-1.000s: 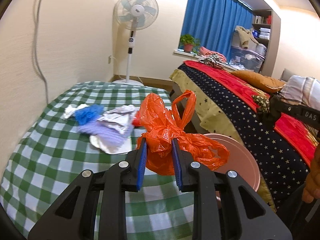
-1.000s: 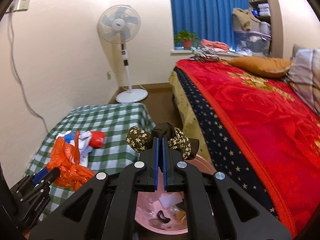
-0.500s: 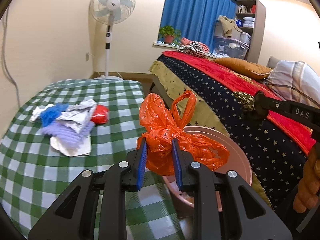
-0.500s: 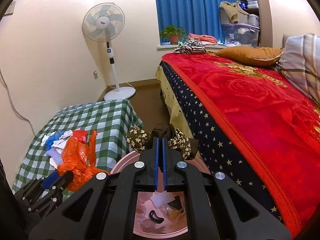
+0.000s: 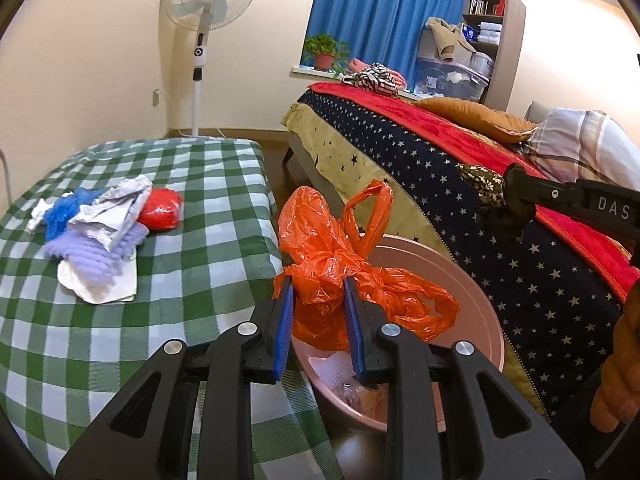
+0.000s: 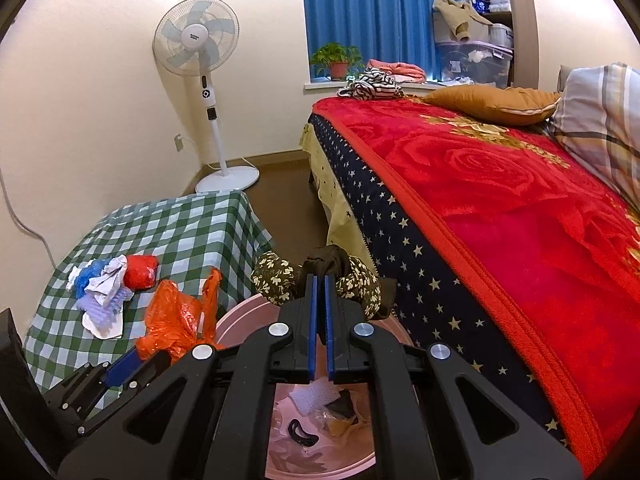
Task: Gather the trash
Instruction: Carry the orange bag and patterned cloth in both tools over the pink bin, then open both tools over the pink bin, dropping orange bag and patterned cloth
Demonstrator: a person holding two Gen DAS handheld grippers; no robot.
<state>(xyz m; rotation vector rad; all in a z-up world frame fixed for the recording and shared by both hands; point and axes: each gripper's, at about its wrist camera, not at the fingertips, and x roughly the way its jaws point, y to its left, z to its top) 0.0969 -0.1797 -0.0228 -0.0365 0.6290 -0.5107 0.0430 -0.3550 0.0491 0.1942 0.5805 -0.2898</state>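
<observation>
Cream walls, blue curtain, standing fan, red-blanketed bed.

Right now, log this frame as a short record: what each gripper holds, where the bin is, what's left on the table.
left gripper: shut on orange bag, above bin
right gripper: shut on floral cloth, above bin
bin: pink, between table and bed, already holds scraps
table: pile of wrappers not yet collected

Orange bag, pink basin, green-checked tablecloth, red rose-patterned blanket
</observation>
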